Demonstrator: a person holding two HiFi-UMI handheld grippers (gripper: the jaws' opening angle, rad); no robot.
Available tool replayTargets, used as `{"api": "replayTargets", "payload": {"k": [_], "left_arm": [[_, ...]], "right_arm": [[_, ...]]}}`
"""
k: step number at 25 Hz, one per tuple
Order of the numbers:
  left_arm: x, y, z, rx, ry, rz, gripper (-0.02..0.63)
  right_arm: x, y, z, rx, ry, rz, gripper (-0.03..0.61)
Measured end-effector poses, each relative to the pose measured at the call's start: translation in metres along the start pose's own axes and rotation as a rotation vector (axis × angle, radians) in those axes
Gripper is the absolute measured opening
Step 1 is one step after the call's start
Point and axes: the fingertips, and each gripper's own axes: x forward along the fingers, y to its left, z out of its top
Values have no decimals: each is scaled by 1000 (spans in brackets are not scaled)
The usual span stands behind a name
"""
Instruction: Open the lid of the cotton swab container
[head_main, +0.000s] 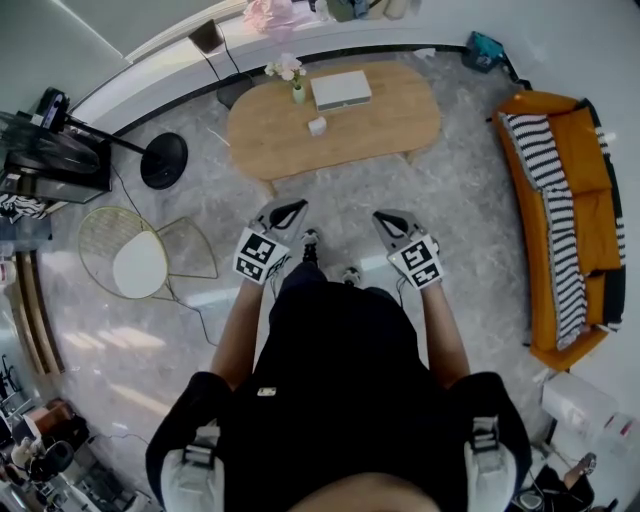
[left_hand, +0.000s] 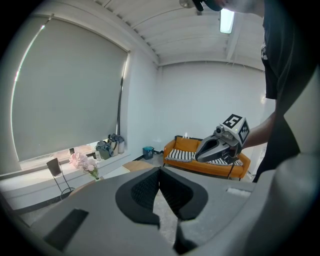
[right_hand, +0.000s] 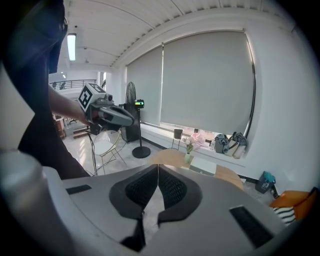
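Observation:
A small white container (head_main: 317, 125) stands on the oval wooden table (head_main: 390, 120), some way ahead of me. My left gripper (head_main: 292, 208) and right gripper (head_main: 385, 217) hang side by side over the floor in front of the person's body, well short of the table. In the left gripper view the left gripper (left_hand: 160, 170) has its jaws together with nothing between them. The right gripper (right_hand: 158, 166) is likewise shut and empty in its own view, with the table (right_hand: 170, 157) beyond its tip. The container is not visible in either gripper view.
On the table also sit a flat white box (head_main: 341, 89) and a small vase of flowers (head_main: 298, 92). An orange sofa (head_main: 560, 200) with a striped blanket is at the right. A wire chair (head_main: 140, 262) and a fan's round base (head_main: 163, 160) stand at the left.

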Motion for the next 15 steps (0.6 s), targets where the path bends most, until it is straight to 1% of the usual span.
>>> {"api": "replayTargets", "payload": {"k": [7,10,15], "left_arm": [[8,42,8,-2,-4,-18,0],[12,56,11,-2,-6,-31,0],[20,75,12,1,-4,-60,0]], "right_arm": [[27,-10,18,20,31,-22,-4],[36,-13,21,7,33,-27,-3],[48,-20,27,21,57,-54,-3]]}}
